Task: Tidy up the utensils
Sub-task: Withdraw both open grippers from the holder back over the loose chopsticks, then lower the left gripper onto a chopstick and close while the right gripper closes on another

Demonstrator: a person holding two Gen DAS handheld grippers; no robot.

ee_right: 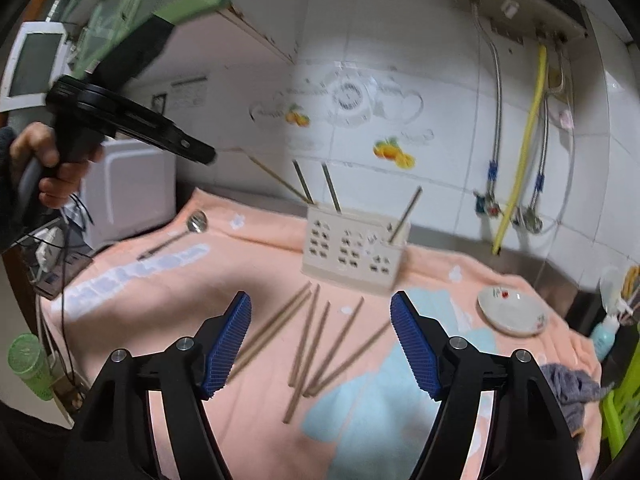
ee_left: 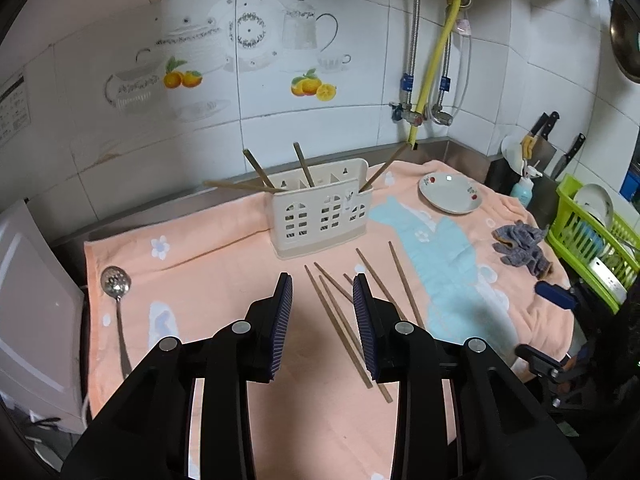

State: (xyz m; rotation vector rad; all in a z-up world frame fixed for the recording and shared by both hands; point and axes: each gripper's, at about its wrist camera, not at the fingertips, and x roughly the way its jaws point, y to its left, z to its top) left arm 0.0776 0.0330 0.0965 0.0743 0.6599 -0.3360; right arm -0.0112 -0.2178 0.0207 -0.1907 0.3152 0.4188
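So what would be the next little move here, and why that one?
Probably lower the left gripper onto the nearest of the loose chopsticks and close on it. Its jaws stand apart with nothing between them, several chopsticks lie flat on the towel just beneath, and the holder behind already has some standing in it.

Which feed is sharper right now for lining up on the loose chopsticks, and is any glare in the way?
Left wrist view: sharp, loose chopsticks crisp-edged on the towel, glare only on the slotted spoon. Right wrist view: motion-blurred, chopsticks and utensil holder smeared. Both bend straight lines at the edges.
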